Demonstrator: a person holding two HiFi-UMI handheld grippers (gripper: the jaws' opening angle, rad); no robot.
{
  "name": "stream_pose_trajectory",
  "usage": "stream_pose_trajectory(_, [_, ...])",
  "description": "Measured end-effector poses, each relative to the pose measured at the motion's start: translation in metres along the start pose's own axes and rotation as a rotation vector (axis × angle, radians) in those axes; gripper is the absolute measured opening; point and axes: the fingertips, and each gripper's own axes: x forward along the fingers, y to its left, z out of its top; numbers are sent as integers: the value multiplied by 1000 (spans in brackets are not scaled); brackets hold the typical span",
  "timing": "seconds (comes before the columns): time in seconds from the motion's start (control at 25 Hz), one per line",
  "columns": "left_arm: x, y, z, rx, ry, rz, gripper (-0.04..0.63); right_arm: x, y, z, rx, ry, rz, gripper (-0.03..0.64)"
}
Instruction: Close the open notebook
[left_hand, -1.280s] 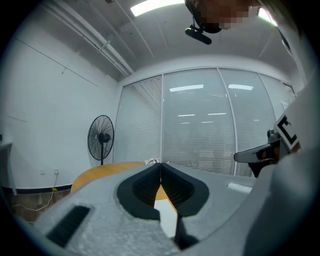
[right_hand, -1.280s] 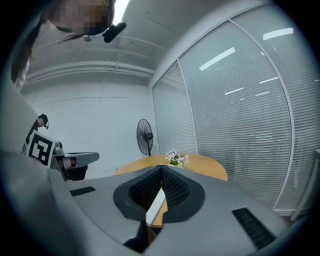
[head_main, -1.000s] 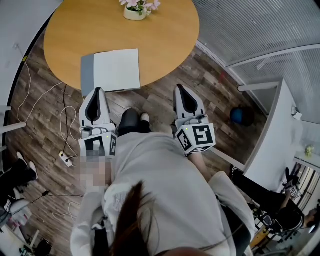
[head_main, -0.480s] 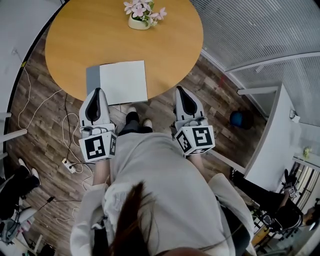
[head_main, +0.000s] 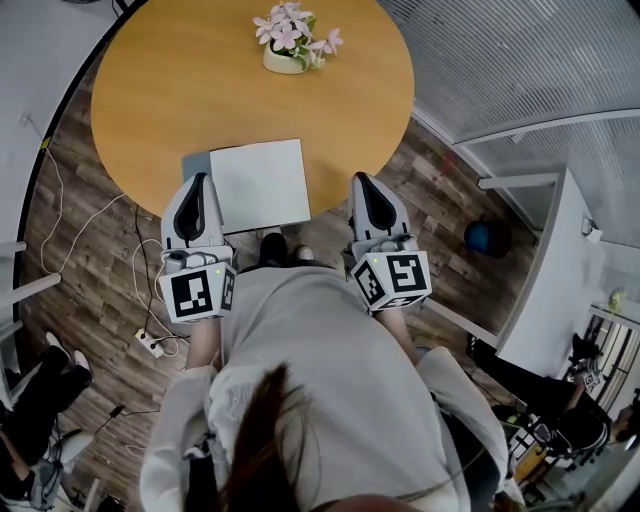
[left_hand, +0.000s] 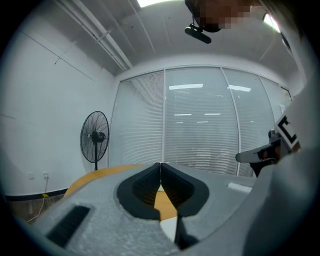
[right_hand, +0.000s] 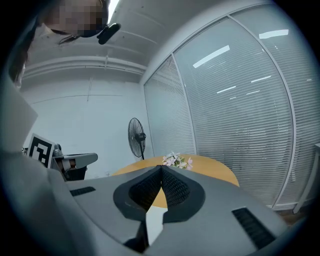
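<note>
In the head view the notebook (head_main: 262, 184) lies flat at the near edge of the round wooden table (head_main: 200, 90), a white page up and a grey strip along its left side. My left gripper (head_main: 198, 180) is shut and empty; its tip reaches the table's edge just left of the notebook. My right gripper (head_main: 361, 178) is also shut and empty, over the floor to the right of the notebook. In the left gripper view the left gripper (left_hand: 160, 163) has its jaws meeting in front of the tabletop. The right gripper (right_hand: 161, 166) looks the same in its own view.
A pot of pink flowers (head_main: 291, 44) stands at the table's far side. Cables and a power strip (head_main: 151, 345) lie on the wood floor at left. A blue ball (head_main: 480, 236) and a white partition (head_main: 545, 270) are at right. A standing fan (left_hand: 95, 137) is by the blinds.
The table and notebook have come closer to me. Both grippers, still shut, have moved forward from over the floor to the table's near edge.
</note>
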Motion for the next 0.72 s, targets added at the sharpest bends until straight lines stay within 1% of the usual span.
stream_pose_trajectory(0.36, [10,26,-14,-8,32,-48,18,22,15,-2,1,8,-30,2])
stream_pose_trajectory(0.52, [7,34,-17,-14,38,-34,18,26,22,-4,-11,22,-20,2])
stream_pose_trajectory(0.72, [-2,43,-20,-18,40,-23,18,32,33,-1,-27,12,8,2])
